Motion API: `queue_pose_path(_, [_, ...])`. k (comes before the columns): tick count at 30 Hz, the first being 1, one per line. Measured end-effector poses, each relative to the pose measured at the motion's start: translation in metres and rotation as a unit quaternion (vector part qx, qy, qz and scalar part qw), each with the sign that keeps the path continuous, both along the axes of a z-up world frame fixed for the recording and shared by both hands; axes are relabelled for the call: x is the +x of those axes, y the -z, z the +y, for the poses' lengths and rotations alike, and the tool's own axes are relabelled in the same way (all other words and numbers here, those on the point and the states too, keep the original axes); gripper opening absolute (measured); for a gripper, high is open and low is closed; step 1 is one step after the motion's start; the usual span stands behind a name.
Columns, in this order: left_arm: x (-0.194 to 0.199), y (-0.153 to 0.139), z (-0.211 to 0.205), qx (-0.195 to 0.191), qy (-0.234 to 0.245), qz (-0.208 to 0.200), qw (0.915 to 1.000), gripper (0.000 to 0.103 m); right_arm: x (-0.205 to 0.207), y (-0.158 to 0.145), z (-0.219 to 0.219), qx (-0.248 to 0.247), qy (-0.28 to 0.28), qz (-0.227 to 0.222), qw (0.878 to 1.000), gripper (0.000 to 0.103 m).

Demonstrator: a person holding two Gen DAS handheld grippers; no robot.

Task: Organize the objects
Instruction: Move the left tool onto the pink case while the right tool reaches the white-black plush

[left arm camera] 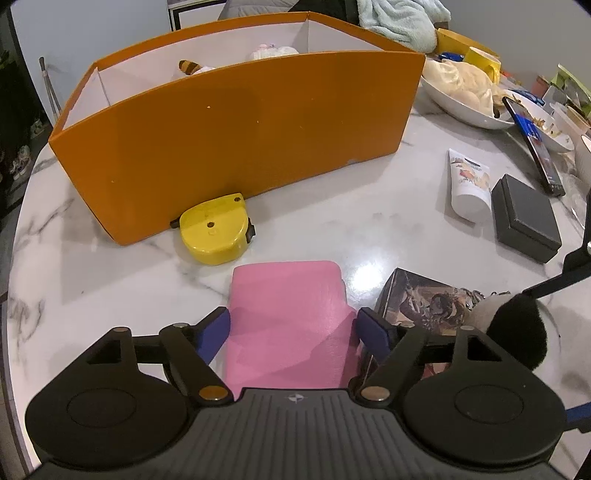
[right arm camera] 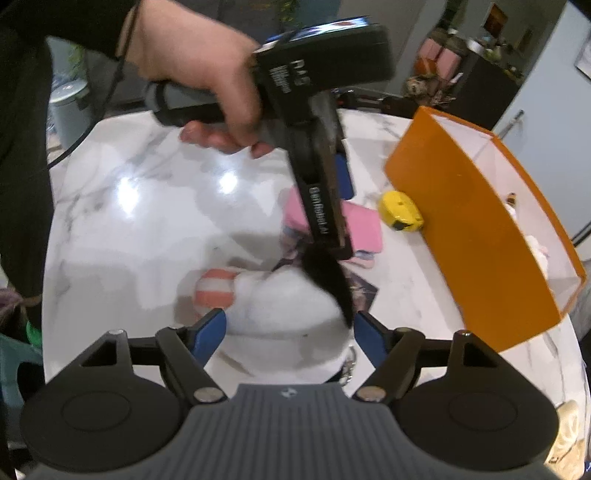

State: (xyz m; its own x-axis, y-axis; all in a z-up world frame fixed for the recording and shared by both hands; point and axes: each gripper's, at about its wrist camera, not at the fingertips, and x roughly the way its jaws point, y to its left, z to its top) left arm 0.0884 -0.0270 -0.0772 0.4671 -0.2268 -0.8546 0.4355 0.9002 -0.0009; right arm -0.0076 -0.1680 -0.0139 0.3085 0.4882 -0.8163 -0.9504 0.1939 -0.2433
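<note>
A pink wallet (left arm camera: 288, 314) lies flat on the white marble table (left arm camera: 110, 266) between the open blue pads of my left gripper (left arm camera: 293, 330); whether the pads touch it I cannot tell. A yellow tape measure (left arm camera: 214, 230) lies against the front wall of the orange box (left arm camera: 236, 136). A white and black plush toy (right arm camera: 288, 306) lies between the open pads of my right gripper (right arm camera: 290, 330). In the right wrist view, the left gripper body (right arm camera: 321, 155) hangs over the pink wallet (right arm camera: 364, 229). The box (right arm camera: 476, 236) holds small plush toys.
A printed card box (left arm camera: 421, 299) lies right of the wallet. A white tube (left arm camera: 467, 184), a black case (left arm camera: 524, 218), a phone (left arm camera: 532, 144) and bowls (left arm camera: 461, 103) stand at the right. A light green cloth (left arm camera: 399, 22) lies behind the box.
</note>
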Motion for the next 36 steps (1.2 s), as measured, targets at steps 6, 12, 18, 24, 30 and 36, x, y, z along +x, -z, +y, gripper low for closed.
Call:
queue_pose_path(6, [0.0,0.003,0.001,-0.002,0.0,-0.003,1.0,0.093,-0.006,0.012,0.007,-0.016,0.0,-0.017,1.0,0.091])
queue_pose_path(12, [-0.002,0.007,0.001,0.001,0.002,-0.005,1.0,0.095,-0.004,0.01,0.008,-0.053,0.015,0.012,0.998,0.087])
queue_pose_path(18, [-0.005,0.009,0.004,0.031,0.012,-0.004,0.9994,0.095,-0.006,-0.005,-0.008,-0.096,0.004,0.072,0.993,0.083])
queue_pose_path(24, [-0.007,0.011,0.016,0.025,0.009,0.008,0.9996,0.095,-0.032,-0.013,-0.015,-0.081,-0.05,-0.049,0.994,0.087])
queue_pose_path(30, [-0.009,0.01,0.023,0.024,0.004,0.011,0.9996,0.095,-0.067,-0.003,0.001,-0.098,-0.168,-0.154,0.969,0.09])
queue_pose_path(36, [-0.011,0.01,0.027,0.026,0.004,0.014,0.9996,0.095,-0.069,0.023,0.016,-0.164,-0.194,-0.178,0.951,0.089])
